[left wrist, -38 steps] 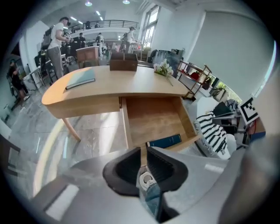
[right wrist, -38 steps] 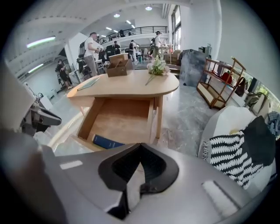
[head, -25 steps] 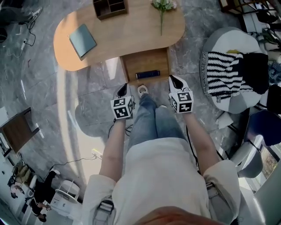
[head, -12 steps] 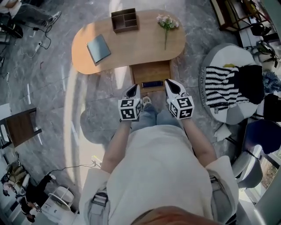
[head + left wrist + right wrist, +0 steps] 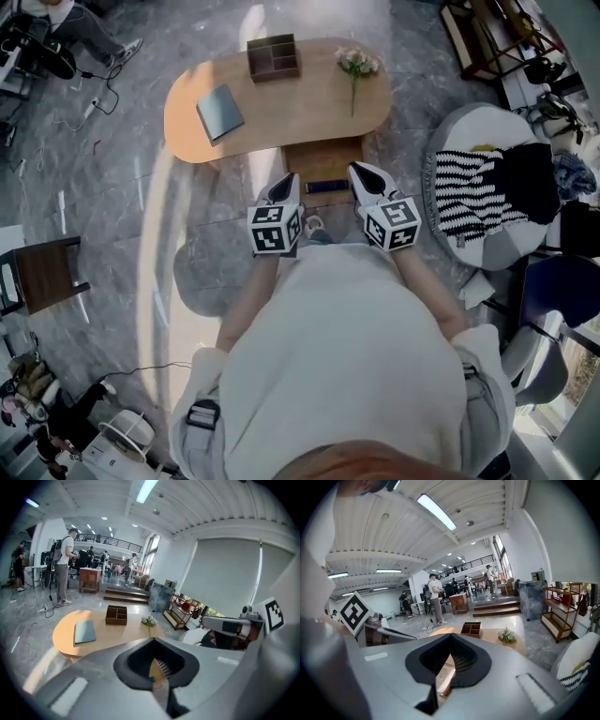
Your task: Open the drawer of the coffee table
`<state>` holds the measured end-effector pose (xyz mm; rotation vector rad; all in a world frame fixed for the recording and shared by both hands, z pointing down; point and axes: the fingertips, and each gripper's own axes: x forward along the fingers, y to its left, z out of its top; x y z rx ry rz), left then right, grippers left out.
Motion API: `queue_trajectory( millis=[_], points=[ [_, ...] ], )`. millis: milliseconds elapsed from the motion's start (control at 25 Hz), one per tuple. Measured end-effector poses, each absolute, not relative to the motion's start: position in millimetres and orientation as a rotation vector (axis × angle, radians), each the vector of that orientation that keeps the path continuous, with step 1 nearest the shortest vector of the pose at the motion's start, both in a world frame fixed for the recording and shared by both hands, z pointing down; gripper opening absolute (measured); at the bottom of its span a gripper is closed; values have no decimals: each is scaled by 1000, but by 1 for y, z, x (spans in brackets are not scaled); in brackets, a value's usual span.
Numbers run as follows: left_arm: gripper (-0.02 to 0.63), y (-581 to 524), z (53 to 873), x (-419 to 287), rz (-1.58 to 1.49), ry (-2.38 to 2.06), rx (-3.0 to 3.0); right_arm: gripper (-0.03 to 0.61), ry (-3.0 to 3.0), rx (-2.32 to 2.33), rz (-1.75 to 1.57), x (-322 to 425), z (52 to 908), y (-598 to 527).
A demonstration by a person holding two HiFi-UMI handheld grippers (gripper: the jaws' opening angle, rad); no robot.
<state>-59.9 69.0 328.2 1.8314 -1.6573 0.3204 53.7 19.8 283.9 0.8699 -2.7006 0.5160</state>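
Grey marble floor (image 5: 112, 206), large open hall with people standing in the background.

Left tongs (image 5: 286, 180): jaws together, nothing between them. Right tongs (image 5: 359, 169): jaws together, likewise empty. Both are held side by side in front of the person's body, tips pointing toward the desk and well apart from each other.

Light wooden drawer (image 5: 323, 159): pulled out from the near edge of the oval light-wood desk (image 5: 300, 108), standing open. In the head view it lies between the two tips. A flat dark blue rectangular object (image 5: 325, 187) lies inside near the front.

On the desk: grey-blue closed book (image 5: 220, 112) at left, dark brown wooden compartment box (image 5: 273, 56) at the far edge, sprig of pale flowers (image 5: 356, 66) at right.

Right of the desk: round white seat (image 5: 487, 131) carrying a black-and-white striped cloth (image 5: 469, 192).
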Motion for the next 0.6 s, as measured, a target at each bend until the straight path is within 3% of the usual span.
queue_trajectory(
  millis=[600],
  points=[
    [0,76,301,-79,284,-1718,1886,-2,-2788,951,443,45,250,28]
  ],
)
